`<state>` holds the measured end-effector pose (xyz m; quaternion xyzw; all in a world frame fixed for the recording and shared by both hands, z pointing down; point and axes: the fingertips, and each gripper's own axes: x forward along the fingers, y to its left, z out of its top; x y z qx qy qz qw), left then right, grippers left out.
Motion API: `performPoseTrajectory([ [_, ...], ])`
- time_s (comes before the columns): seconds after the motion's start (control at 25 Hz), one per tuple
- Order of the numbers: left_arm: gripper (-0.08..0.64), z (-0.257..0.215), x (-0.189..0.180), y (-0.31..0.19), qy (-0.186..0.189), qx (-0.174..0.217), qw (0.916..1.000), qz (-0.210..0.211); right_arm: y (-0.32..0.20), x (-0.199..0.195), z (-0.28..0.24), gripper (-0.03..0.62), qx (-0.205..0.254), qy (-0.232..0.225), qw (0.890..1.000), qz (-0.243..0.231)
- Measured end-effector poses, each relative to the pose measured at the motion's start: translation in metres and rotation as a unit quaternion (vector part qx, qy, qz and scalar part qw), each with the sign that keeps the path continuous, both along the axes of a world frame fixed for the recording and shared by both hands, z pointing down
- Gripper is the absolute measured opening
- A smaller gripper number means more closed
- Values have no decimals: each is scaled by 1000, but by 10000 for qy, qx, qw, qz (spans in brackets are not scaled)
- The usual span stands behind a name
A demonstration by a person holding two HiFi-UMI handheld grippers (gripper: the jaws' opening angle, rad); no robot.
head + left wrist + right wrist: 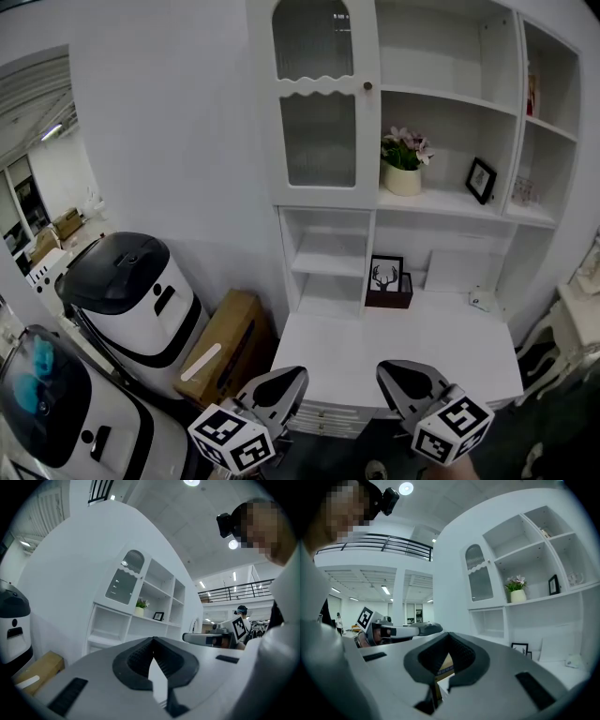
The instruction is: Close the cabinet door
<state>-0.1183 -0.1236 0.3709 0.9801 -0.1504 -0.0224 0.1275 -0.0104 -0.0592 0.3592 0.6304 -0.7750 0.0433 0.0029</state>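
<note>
In the head view the cabinet door (pixel 314 103) is at the top middle of the frame. It is the white door with ribbed glass and a small dark knob (pixel 367 86), on the upper left part of the big white shelf (pixel 450 94). The door looks flat against the shelf. I cannot tell if a thin crack is left.

Both grippers are at the bottom of that frame, well apart from the door. The left gripper (pixel 286 377) and the right gripper (pixel 398 370) each have their jaws pressed together with nothing in them. Each one points toward the shelf over the white desk top (pixel 394 342).

Only the head view shows the two round black-and-white machines (pixel 131 291) at the lower left. It also shows the little deer picture (pixel 385 275) under the flower pot (pixel 403 173).

The left gripper view shows its jaws tight together, tip to tip. The door sits above the middle of the frame there. The brown box (pixel 37 667) is at the lower left. At the right edge you can see the other gripper from the side.

The right gripper view shows its jaws closed too. It shows a big hall with a railing (pixel 393 545) and ceiling lights at the left, which the head view does not show. The door is at the upper right there.
</note>
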Motion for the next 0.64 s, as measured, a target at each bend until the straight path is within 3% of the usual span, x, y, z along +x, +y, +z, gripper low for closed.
performPoseTrajectory([
  [0.64, 5, -5, -3, 2, 80, 58, 9999, 46, 2, -5, -2, 5, 40, 41, 10000, 44],
])
